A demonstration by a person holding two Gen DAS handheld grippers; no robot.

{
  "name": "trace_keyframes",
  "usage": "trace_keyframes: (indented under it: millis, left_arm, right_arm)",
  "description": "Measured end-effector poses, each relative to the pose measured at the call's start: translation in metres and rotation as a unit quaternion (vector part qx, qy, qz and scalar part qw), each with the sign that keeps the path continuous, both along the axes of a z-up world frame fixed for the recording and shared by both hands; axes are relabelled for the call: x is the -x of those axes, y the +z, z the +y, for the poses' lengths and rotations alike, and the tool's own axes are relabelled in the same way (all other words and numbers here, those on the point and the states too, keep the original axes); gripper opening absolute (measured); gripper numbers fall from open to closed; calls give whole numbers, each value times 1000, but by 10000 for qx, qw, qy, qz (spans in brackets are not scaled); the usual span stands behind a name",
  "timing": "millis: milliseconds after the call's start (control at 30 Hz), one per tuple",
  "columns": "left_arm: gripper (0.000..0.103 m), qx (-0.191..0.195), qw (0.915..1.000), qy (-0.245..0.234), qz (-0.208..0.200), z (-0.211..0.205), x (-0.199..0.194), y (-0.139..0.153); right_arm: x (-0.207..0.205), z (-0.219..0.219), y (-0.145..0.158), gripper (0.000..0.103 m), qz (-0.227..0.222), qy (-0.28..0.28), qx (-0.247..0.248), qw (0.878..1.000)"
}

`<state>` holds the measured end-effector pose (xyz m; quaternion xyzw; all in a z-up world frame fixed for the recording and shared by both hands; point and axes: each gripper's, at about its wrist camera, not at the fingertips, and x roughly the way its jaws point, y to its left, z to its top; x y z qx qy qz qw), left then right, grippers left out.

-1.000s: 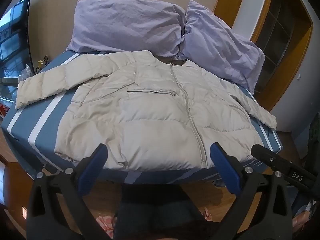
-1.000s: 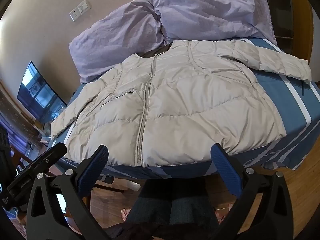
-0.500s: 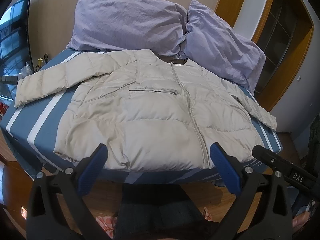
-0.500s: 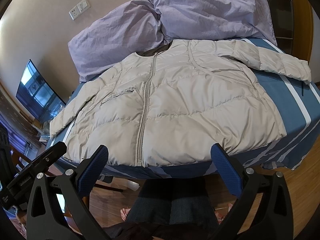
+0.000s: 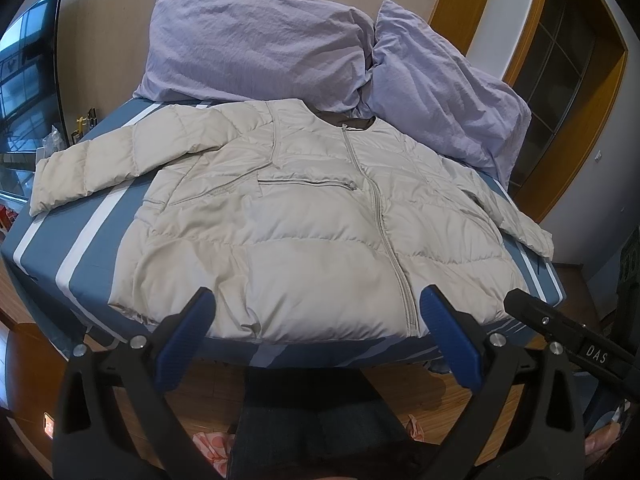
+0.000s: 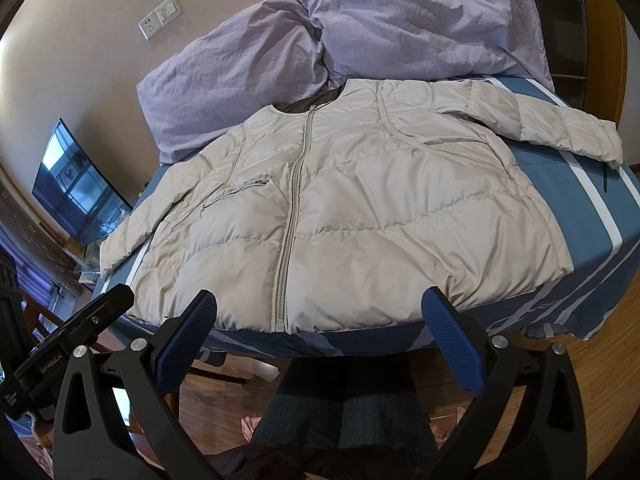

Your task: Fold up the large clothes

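Jacket (image 5: 304, 236), pale beige and quilted, spread flat and front-up on the bed (image 5: 92, 216), zipped shut, collar at the far side against two lilac pillows (image 5: 256, 40), hem along the near edge. Left sleeve (image 5: 108, 160) stretched out to the left across the blue and white striped sheet; right sleeve (image 5: 508, 212) angled down along the right edge. Chest pocket zip visible left of the main zipper.

Left gripper (image 5: 316, 316) held just short of the hem, blue-padded fingers (image 5: 184, 340) spread wide, pinching nothing, apart from the cloth. Right gripper (image 6: 320, 316) likewise wide apart and empty, near the hem around the zipper's lower end (image 6: 280, 320).

Below both, dark trouser legs (image 6: 344, 412) of a person over wooden floor. Dark screen (image 6: 76, 188) off to the left by the wall.
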<state>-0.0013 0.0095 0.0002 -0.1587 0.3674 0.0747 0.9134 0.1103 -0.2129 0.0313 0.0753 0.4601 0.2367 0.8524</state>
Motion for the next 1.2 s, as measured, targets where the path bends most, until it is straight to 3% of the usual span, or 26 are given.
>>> trace_keyframes:
  millis: [1200]
  left_arm:
    - [101,-8,10000,2,10,-2,-1,0]
  right_arm:
    - [0,0,-2,102,28,9,3,10000]
